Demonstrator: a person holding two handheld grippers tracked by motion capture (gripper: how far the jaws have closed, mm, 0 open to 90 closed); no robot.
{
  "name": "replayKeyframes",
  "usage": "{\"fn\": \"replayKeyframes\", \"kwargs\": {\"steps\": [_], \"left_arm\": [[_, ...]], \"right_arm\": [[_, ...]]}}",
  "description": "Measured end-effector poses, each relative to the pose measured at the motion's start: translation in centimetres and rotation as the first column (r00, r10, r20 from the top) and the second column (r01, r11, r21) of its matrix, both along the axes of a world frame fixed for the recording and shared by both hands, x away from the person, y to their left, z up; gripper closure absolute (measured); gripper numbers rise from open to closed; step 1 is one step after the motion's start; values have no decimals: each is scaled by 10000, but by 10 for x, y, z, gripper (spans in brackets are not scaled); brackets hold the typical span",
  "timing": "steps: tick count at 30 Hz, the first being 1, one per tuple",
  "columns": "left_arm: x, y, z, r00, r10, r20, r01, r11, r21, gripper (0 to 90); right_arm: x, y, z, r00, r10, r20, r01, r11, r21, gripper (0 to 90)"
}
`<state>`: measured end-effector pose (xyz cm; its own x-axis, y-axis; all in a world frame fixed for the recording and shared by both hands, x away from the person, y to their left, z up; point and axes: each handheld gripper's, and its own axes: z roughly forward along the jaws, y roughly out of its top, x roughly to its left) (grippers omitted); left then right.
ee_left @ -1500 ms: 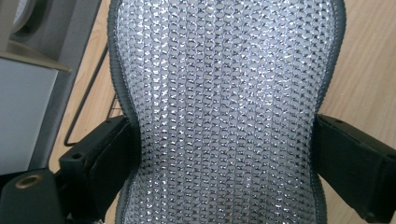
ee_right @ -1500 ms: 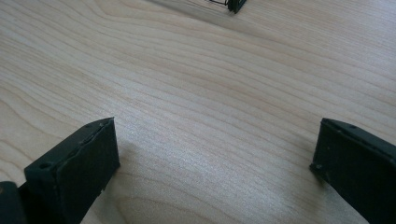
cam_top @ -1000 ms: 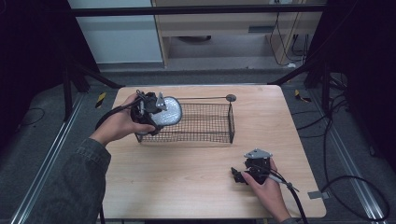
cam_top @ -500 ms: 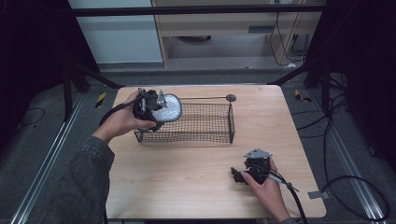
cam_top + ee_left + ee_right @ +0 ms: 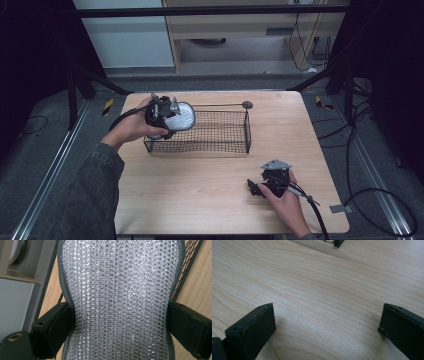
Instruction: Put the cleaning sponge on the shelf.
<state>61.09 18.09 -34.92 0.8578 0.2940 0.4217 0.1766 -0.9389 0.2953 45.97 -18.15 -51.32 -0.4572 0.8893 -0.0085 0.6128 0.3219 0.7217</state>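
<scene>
Silver mesh pad (image 5: 181, 117) is pinched at its waist by the left claw (image 5: 167, 119), held above the left end of the wire basket (image 5: 220, 134). Risk: the pad's edge could catch the rim on lowering and slip. Right claw (image 5: 256, 188) rests spread on the surface (image 5: 200, 190), idle.

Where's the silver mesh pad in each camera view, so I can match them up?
High view: the silver mesh pad is upper left, over the left end of the wire basket, clamped in the left tool.
Left gripper view: the pad sits mid-frame between both jaws.
Right gripper view: not in it.
Shared landmark: the wire basket.
</scene>
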Motion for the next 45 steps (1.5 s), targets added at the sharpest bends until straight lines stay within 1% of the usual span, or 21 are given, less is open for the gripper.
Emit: {"fn": "replayKeyframes", "kwargs": {"steps": [1,2,4,10,11,17,21,27,29,32,38,40,42,43,45], "left_arm": [[0,0,-1,10000,-25,25,25,10000,-37,79],[0,-1,-1,10000,-26,12,26,10000,87,79],[1,-2,-3,10000,-50,12,50,9999,121,79],[1,-6,-5,9994,-271,200,266,9994,225,79],[1,-7,-6,9995,-289,158,285,9993,230,79],[2,-9,-7,9989,-416,199,412,9989,208,78],[3,-8,-9,9986,-463,247,456,9985,290,78],[5,-6,-11,9988,-409,265,401,9988,282,77],[5,-4,-11,9987,-391,332,382,9989,274,77],[6,-2,-11,9989,-334,328,325,9991,260,77],[8,-1,-16,9988,-438,226,432,9988,238,77],[10,-1,-17,9987,-467,225,458,9981,402,76],[12,0,-17,9990,-419,177,413,9986,336,76],[12,0,-18,9993,-365,86,363,9990,247,76],[14,-2,-18,9989,-441,146,436,9986,304,75]], "right_arm": [[0,0,0,10000,0,0,0,10000,0,6],[0,0,0,10000,2,3,-2,10000,0,6],[0,0,0,10000,1,1,-1,10000,1,6],[0,0,0,10000,-1,-1,1,10000,4,6],[0,0,0,10000,3,1,-3,10000,-1,6],[0,0,0,10000,2,2,-2,10000,0,6],[0,0,0,10000,5,-6,-5,10000,9,6],[0,0,0,10000,7,-4,-7,10000,11,6],[0,0,0,10000,9,-1,-9,10000,7,6],[0,0,0,10000,8,-1,-8,10000,5,7],[0,0,0,10000,4,-10,-4,10000,17,7],[0,0,0,10000,12,36,-12,10000,-38,7],[0,0,0,10000,-9,-11,9,10000,20,7],[0,0,0,10000,-7,-7,7,10000,13,7],[0,0,0,10000,-20,-9,20,10000,14,7]]}}
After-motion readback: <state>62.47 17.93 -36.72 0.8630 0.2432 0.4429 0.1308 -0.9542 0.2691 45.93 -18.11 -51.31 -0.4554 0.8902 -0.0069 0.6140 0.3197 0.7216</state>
